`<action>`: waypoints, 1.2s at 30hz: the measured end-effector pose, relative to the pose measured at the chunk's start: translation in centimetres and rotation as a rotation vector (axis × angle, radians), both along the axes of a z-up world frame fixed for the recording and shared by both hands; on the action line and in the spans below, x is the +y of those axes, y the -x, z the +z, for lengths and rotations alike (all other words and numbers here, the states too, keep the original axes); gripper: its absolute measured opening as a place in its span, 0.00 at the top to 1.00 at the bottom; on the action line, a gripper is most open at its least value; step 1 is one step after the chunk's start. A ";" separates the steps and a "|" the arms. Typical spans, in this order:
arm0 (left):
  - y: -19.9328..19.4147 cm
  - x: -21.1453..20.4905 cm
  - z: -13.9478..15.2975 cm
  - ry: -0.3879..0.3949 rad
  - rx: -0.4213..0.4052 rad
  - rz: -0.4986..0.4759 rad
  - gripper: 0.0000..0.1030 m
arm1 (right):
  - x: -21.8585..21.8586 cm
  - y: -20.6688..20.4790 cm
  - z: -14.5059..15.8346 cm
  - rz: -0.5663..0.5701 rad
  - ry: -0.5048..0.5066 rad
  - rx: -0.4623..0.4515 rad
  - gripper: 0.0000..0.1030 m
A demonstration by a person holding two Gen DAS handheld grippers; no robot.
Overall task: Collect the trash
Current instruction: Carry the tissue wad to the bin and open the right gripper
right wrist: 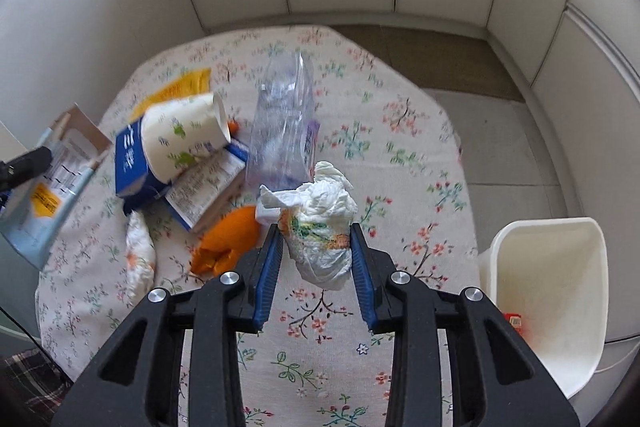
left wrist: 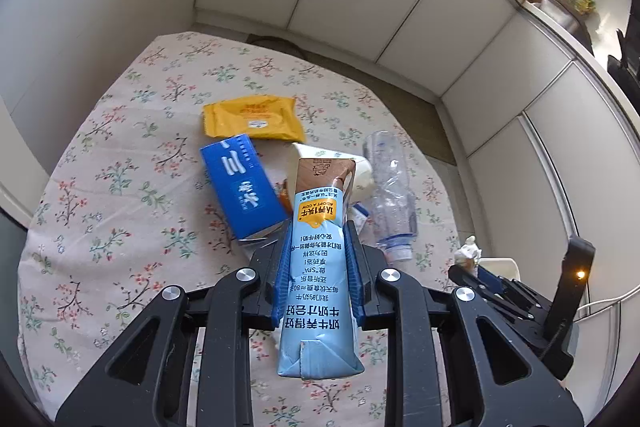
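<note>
Left hand-held gripper [left wrist: 318, 247] is closed on a light blue milk carton [left wrist: 318, 267], raised above the floral bench [left wrist: 120, 187]. Right hand-held gripper [right wrist: 316, 247] clamps a crumpled tissue [right wrist: 320, 227] between its blue pads. To its right stands a white bin [right wrist: 548, 291]. Ahead on the left lie a paper cup [right wrist: 184, 139], a blue box [right wrist: 130, 163] and orange peel [right wrist: 228, 239].

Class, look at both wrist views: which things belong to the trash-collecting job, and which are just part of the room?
Belong to the job:
milk carton, held in the left hand-held gripper
crumpled tissue, held in the right hand-held gripper
white bin
paper cup
blue box
clear bottle
yellow wrapper
orange peel

Just there:
floral tablecloth
white cabinets
</note>
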State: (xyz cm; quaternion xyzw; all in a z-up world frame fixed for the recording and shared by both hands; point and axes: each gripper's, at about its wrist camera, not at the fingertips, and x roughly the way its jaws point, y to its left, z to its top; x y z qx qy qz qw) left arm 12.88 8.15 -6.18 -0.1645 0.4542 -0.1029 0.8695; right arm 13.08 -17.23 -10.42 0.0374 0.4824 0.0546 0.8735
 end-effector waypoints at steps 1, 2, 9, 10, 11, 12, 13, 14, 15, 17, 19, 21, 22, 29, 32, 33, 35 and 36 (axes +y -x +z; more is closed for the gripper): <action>0.0 -0.4 0.2 -0.002 -0.008 -0.007 0.77 | -0.2 0.1 0.2 -0.005 0.001 -0.010 0.67; 0.1 -0.7 0.3 -0.006 -0.015 -0.013 0.77 | -0.6 0.3 0.6 -0.015 0.002 -0.025 0.67; 0.1 -3.3 1.4 0.005 -0.051 -0.057 0.77 | -3.1 1.2 2.0 -0.070 0.026 -0.079 0.67; 0.1 -3.6 1.4 0.007 -0.053 -0.060 0.77 | -3.4 1.4 2.1 -0.075 0.029 -0.083 0.67; 0.1 -4.0 1.5 0.010 -0.056 -0.067 0.77 | -3.8 1.6 2.3 -0.083 0.033 -0.090 0.67; 0.1 -4.3 1.6 0.012 -0.058 -0.072 0.77 | -4.1 1.9 2.5 -0.090 0.037 -0.096 0.67; 0.0 -4.8 1.7 0.016 -0.059 -0.081 0.77 | -4.6 2.1 2.7 -0.100 0.043 -0.105 0.67; 0.1 -5.2 1.8 0.018 -0.061 -0.088 0.77 | -4.9 2.2 2.9 -0.105 0.047 -0.110 0.67; 0.1 -5.7 1.9 0.018 -0.064 -0.098 0.77 | -5.2 2.4 3.0 -0.110 0.050 -0.115 0.67; 0.1 -6.5 2.0 0.018 -0.067 -0.111 0.77 | -6.0 2.8 3.3 -0.122 0.057 -0.122 0.67; 0.1 -7.3 2.0 0.021 -0.069 -0.123 0.77 | -6.6 3.1 3.5 -0.134 0.068 -0.130 0.67; 0.1 -8.0 2.0 0.023 -0.070 -0.136 0.77 | -7.3 3.4 3.8 -0.144 0.075 -0.137 0.67; 0.0 -8.5 2.0 0.025 -0.070 -0.145 0.77 | -7.6 3.6 3.9 -0.149 0.078 -0.140 0.67; 0.3 -11.3 1.8 0.031 -0.075 -0.190 0.77 | -9.9 4.6 4.8 -0.185 0.097 -0.160 0.67; 0.5 -12.5 1.6 0.043 -0.073 -0.208 0.77 | -11.1 5.2 5.0 -0.207 0.106 -0.168 0.67; 0.5 -12.8 1.6 0.047 -0.071 -0.213 0.77 | -11.6 5.4 5.1 -0.216 0.108 -0.170 0.67; 0.7 -13.8 1.5 0.058 -0.067 -0.227 0.77 | -12.4 5.8 5.2 -0.233 0.112 -0.171 0.67; 0.8 -14.2 1.4 0.061 -0.067 -0.232 0.77 | -13.0 6.1 5.3 -0.244 0.116 -0.172 0.67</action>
